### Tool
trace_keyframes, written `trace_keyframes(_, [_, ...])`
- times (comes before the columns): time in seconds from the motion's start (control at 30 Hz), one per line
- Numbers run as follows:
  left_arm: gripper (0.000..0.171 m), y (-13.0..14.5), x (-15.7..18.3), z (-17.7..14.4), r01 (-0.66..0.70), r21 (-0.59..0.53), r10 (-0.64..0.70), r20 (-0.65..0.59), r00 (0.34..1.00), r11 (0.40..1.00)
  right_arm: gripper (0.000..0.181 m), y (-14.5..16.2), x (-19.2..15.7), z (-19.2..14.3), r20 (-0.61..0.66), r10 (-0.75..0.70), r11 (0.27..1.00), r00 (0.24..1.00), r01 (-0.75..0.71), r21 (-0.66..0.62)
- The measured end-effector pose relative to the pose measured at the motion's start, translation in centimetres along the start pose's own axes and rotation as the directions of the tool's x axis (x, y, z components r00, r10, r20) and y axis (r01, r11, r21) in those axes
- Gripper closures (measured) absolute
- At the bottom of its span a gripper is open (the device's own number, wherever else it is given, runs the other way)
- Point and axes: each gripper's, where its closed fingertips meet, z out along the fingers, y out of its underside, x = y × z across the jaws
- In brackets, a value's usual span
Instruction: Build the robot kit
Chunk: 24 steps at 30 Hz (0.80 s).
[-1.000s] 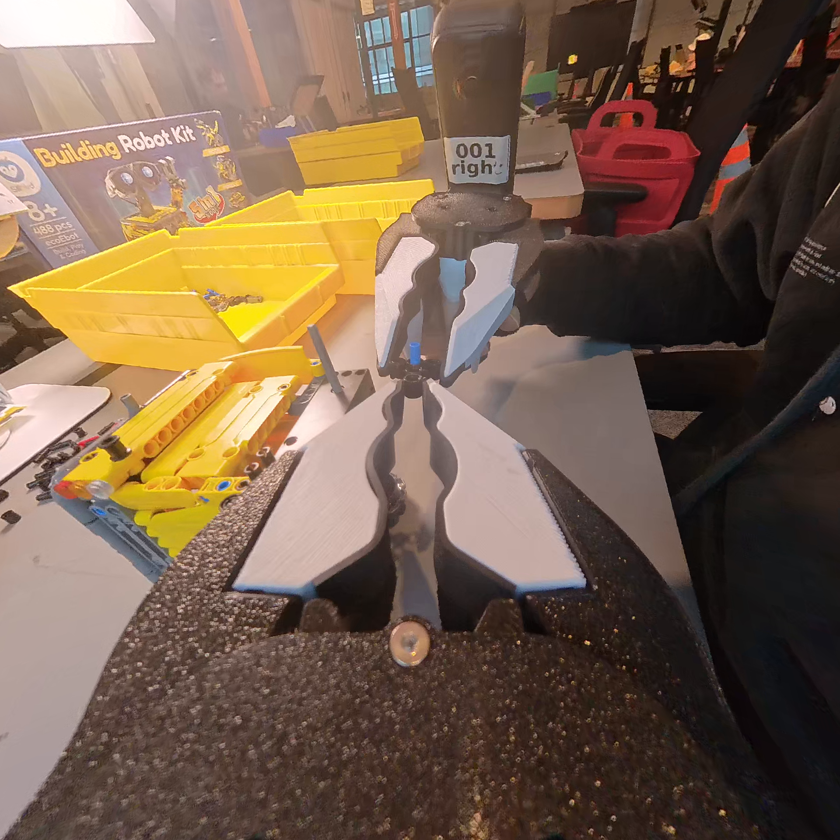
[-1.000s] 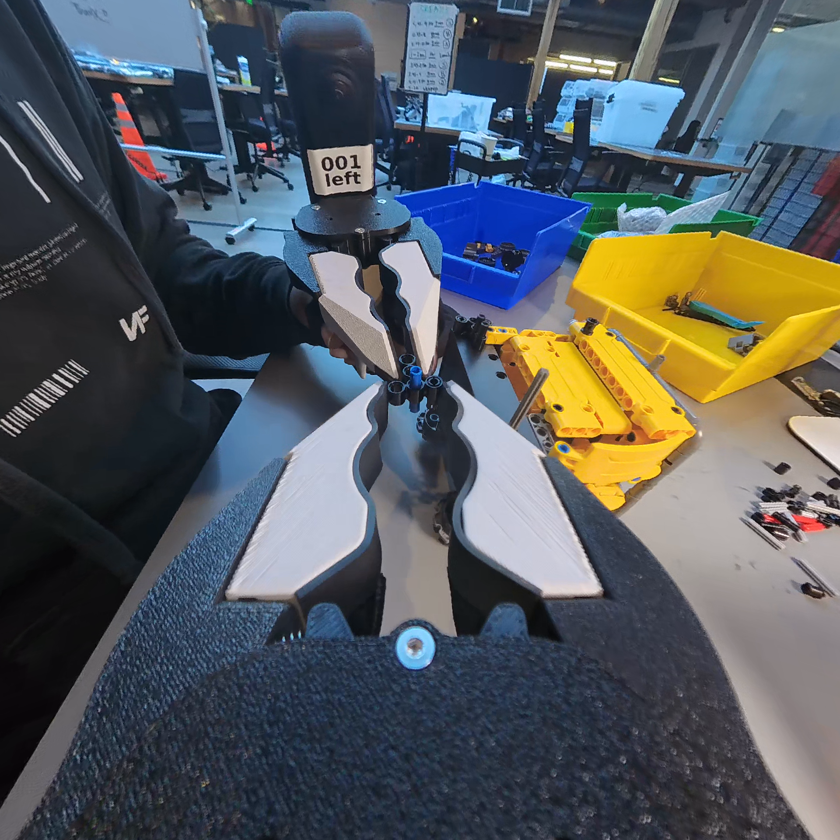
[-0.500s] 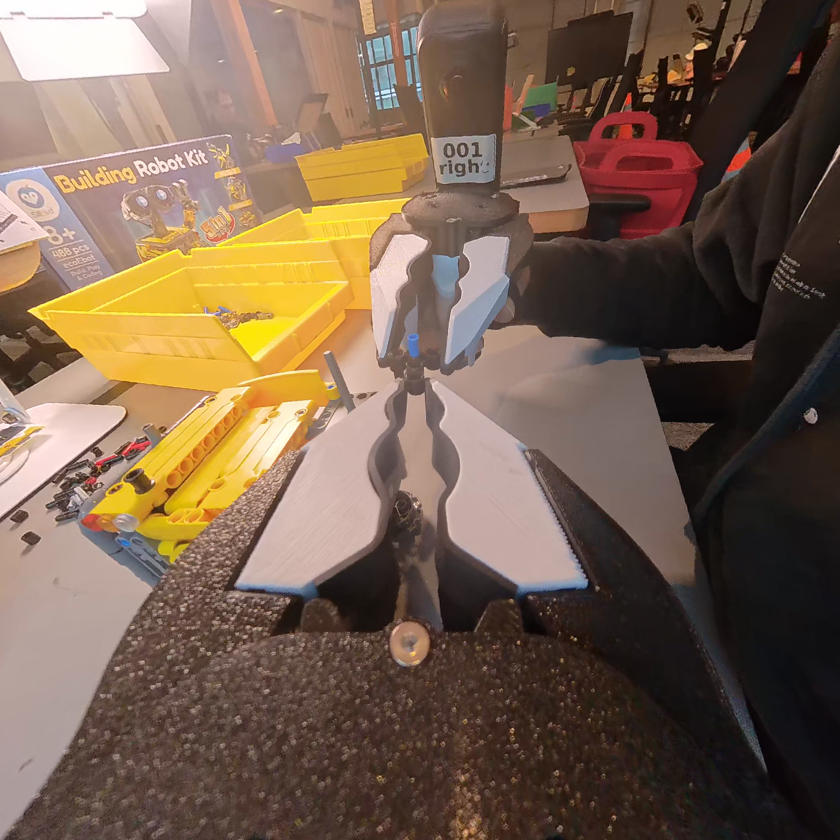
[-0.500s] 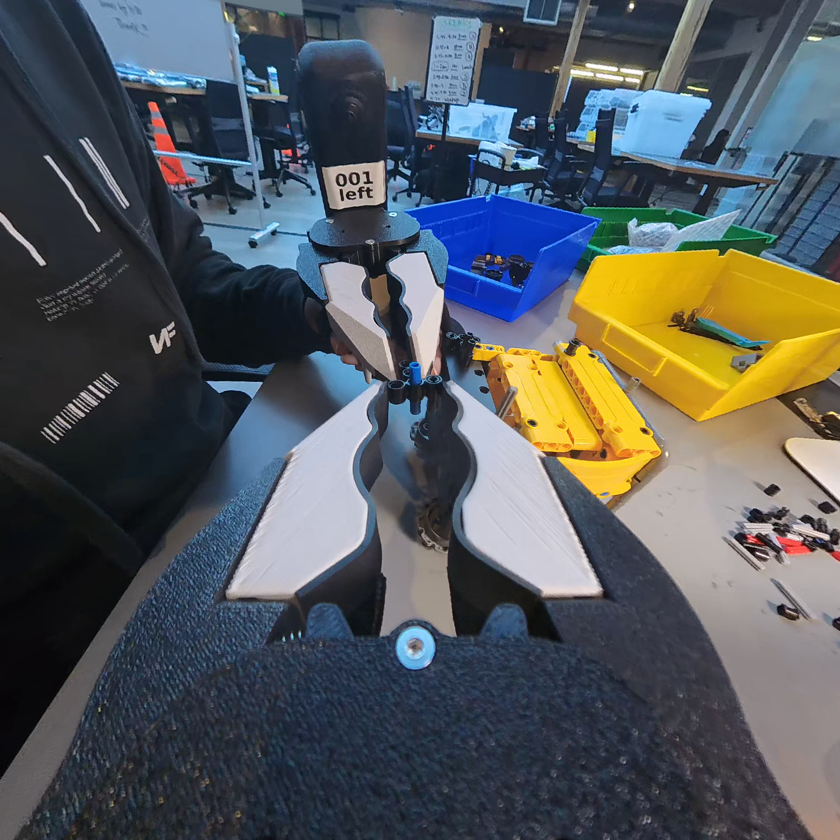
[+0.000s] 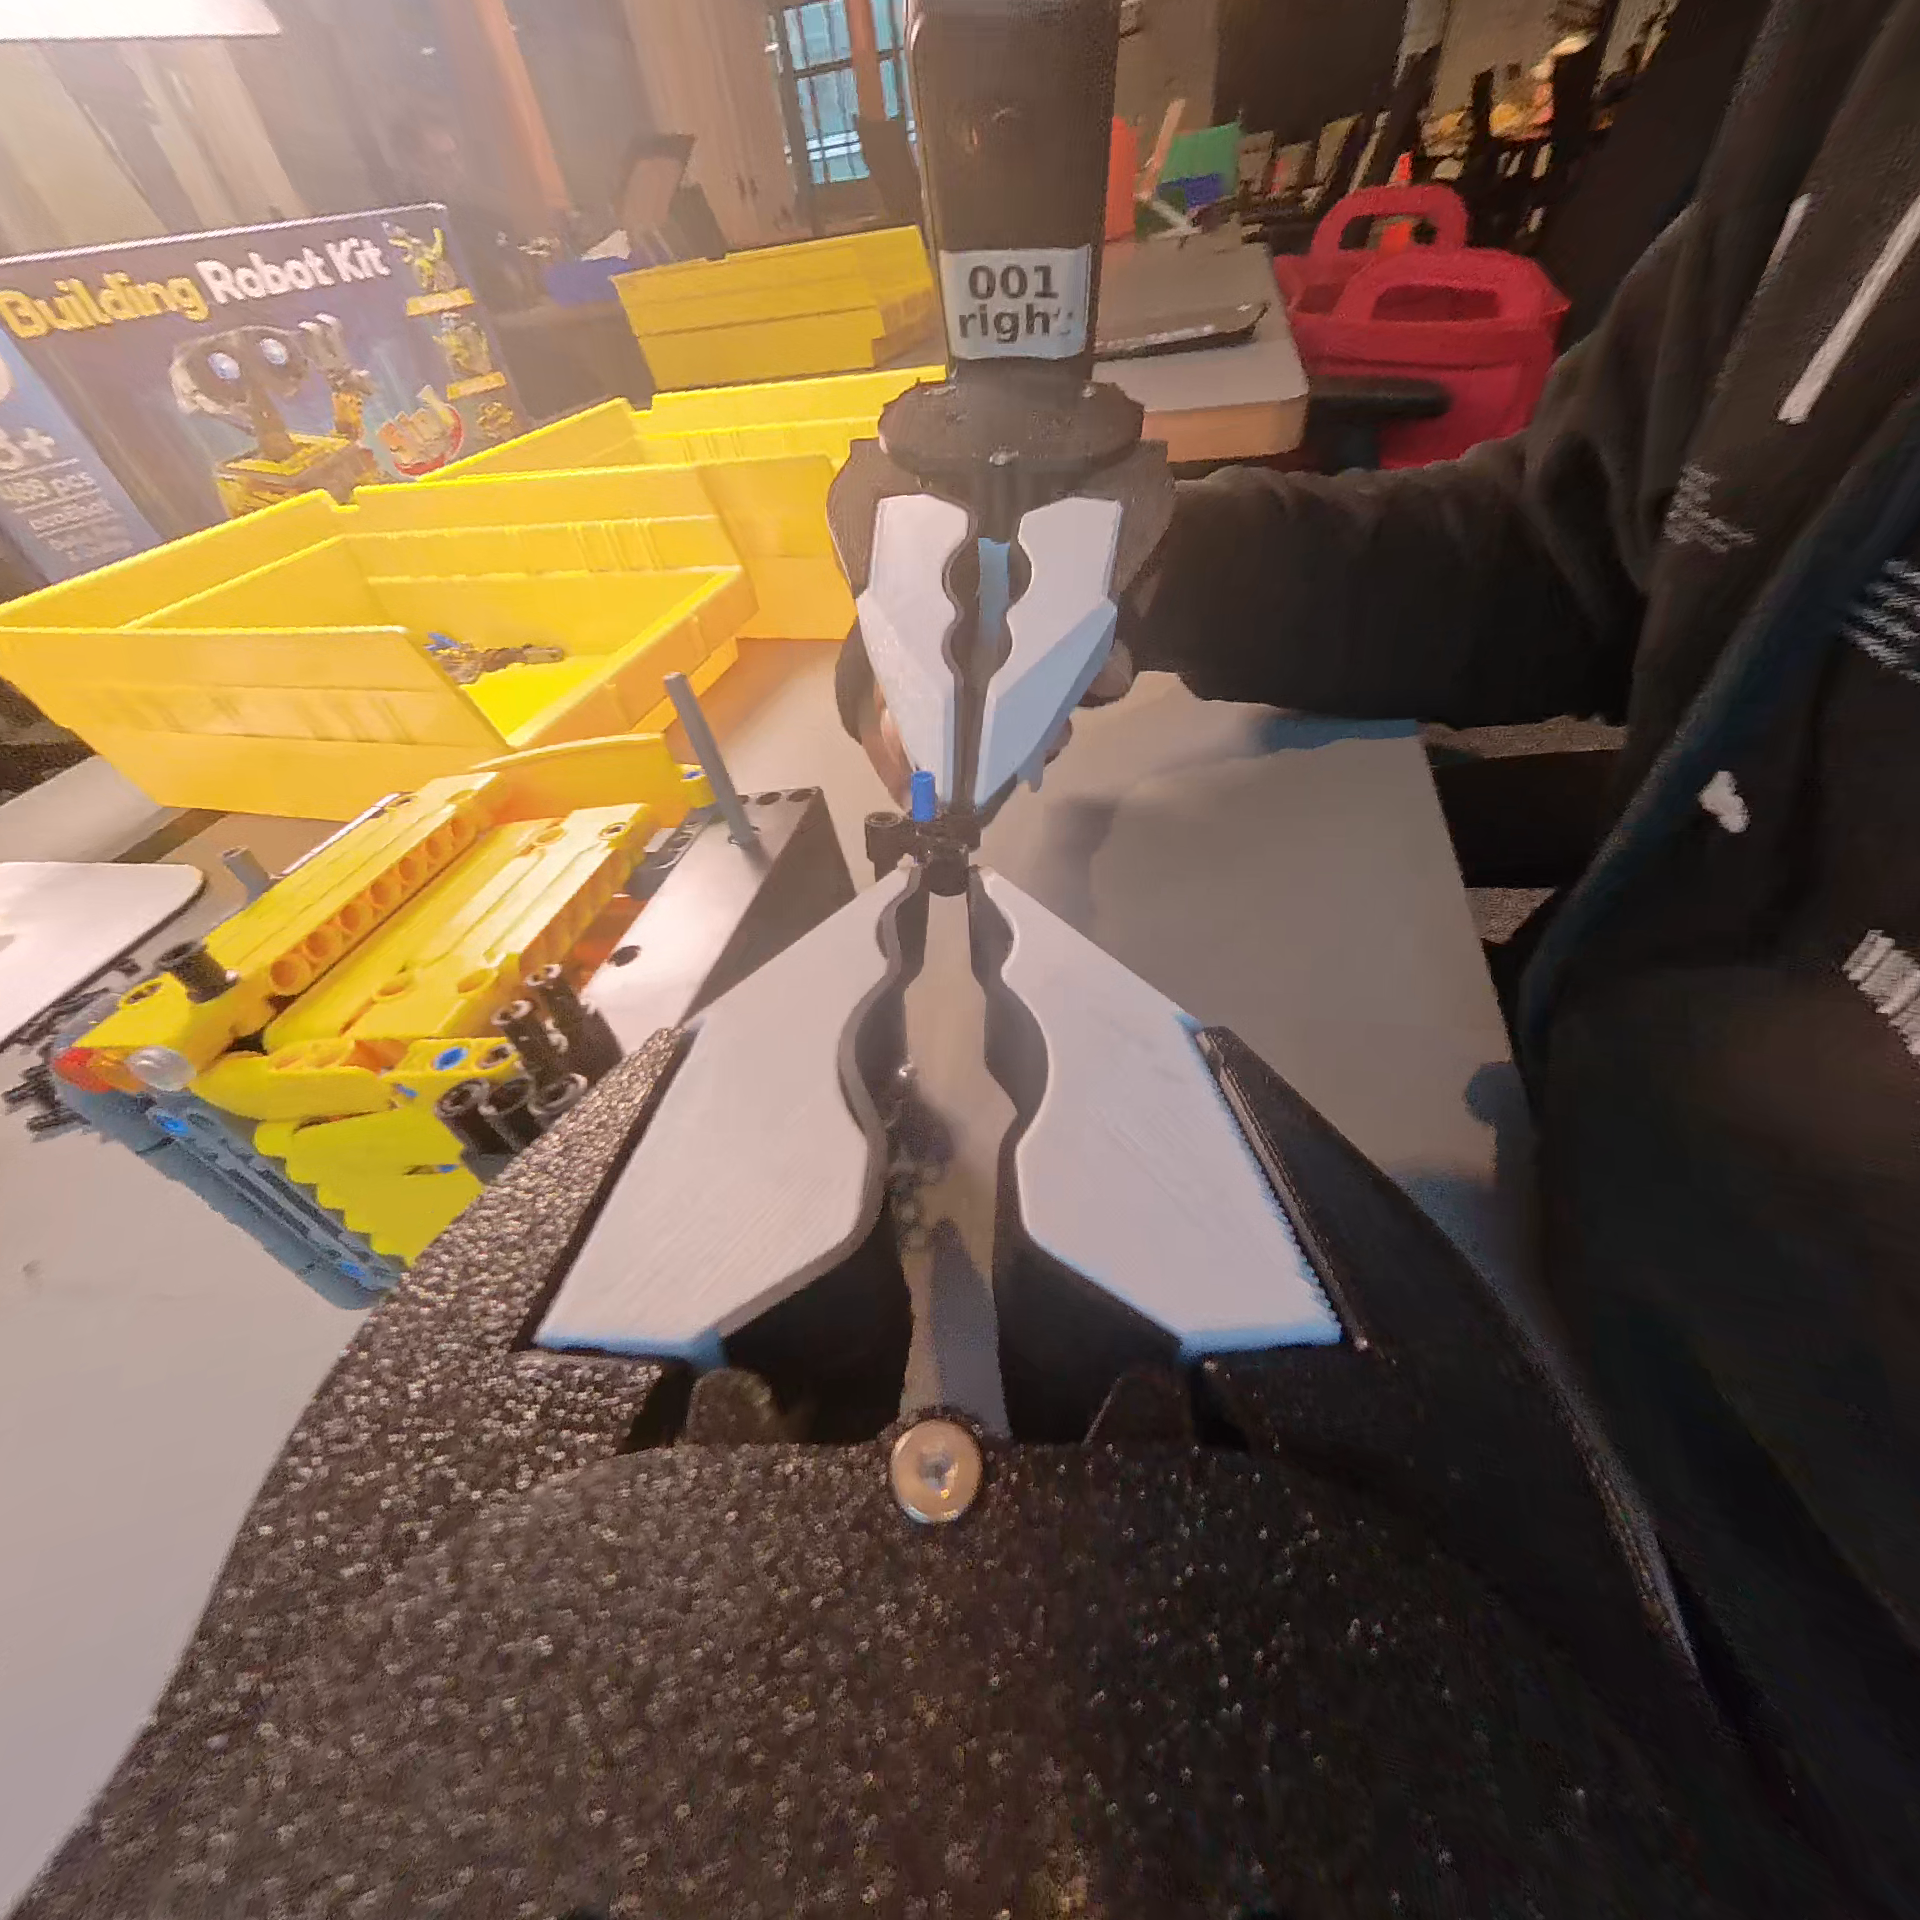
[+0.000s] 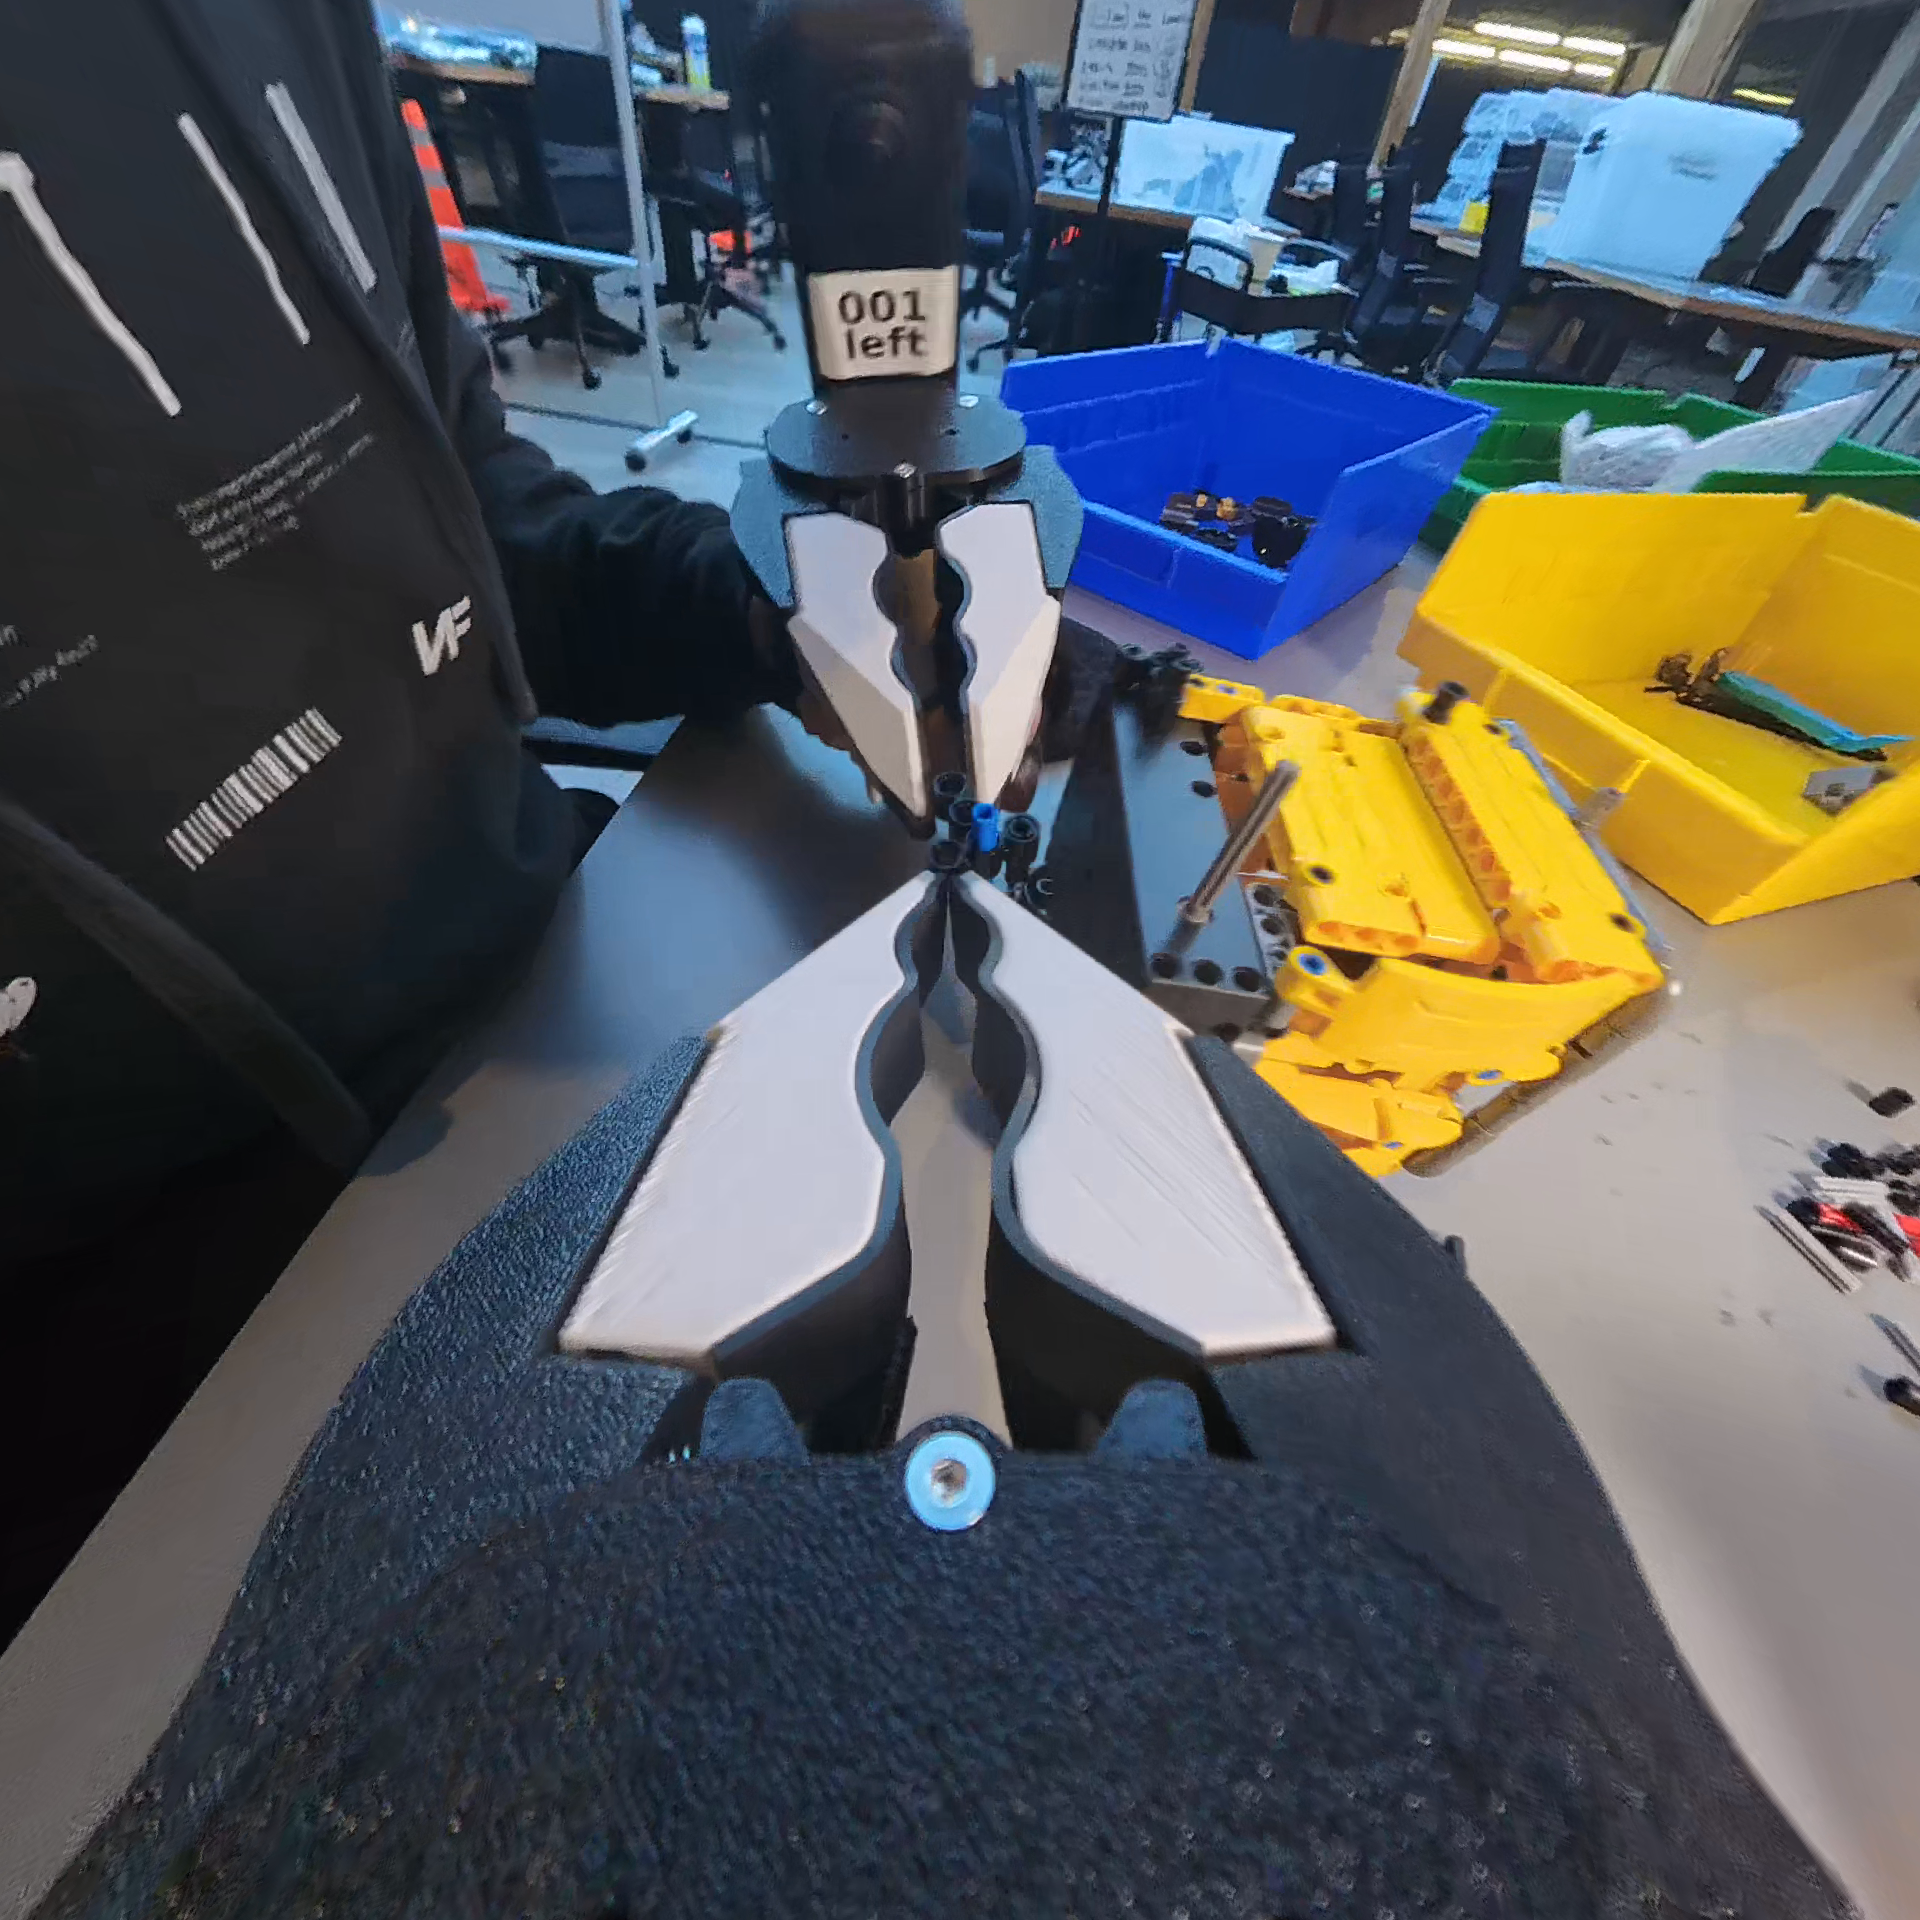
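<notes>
A small black connector piece with a blue pin point(image 5: 921, 821) hangs above the table between my two grippers, which face each other tip to tip. My left gripper point(image 5: 941, 881) is shut on its near end. My right gripper point(image 6: 948, 885) is shut on the other end, and the piece shows just past its tips point(image 6: 979, 828). In the left wrist view the right gripper point(image 5: 961, 802) comes in from the far side. In the right wrist view the left gripper point(image 6: 956, 808) does the same. A person's hand in a black sleeve holds each one.
A yellow brick-built assembly point(image 5: 395, 987) point(image 6: 1423, 914) lies on a black plate point(image 5: 774, 862) with an upright grey axle point(image 6: 1236, 842). Yellow bins point(image 5: 364, 644) point(image 6: 1662, 665), a blue bin point(image 6: 1247, 488), a kit box point(image 5: 260, 353) and loose small parts point(image 6: 1860, 1216) surround it.
My right gripper's fingers have closed from a wider gap to nearly touching at the tips. Both grippers stay tip to tip on the piece and have shifted slightly over the table.
</notes>
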Motion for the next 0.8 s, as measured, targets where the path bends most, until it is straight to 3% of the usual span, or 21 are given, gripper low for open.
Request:
trace_keyframes(0.1, [0.167,0.6,0.0,-0.3,-0.005,-0.022,0.006,0.028,1.000,1.000,0.173,0.8,-0.5,0.7,0.009,-0.019,0.999,1.000,0.019,-0.048])
trace_keyframes(0.33, [0.166,0.4,1.0,0.3,0.003,0.010,-0.003,-0.011,1.000,1.000,0.154,0.6,-0.6,1.0,0.017,0.010,1.000,1.000,-0.010,-0.012])
trace_keyframes(0.5, [0.166,0.2,1.3,0.5,0.000,0.020,0.000,-0.031,1.000,1.000,0.158,0.3,-0.6,1.1,0.020,0.020,1.000,1.000,-0.021,0.008])
trace_keyframes(0.8, [0.166,3.5,1.5,1.0,-0.065,-0.192,0.059,-0.039,0.998,0.979,0.159,3.0,-0.6,1.7,0.015,0.012,0.991,1.000,-0.010,-0.134])
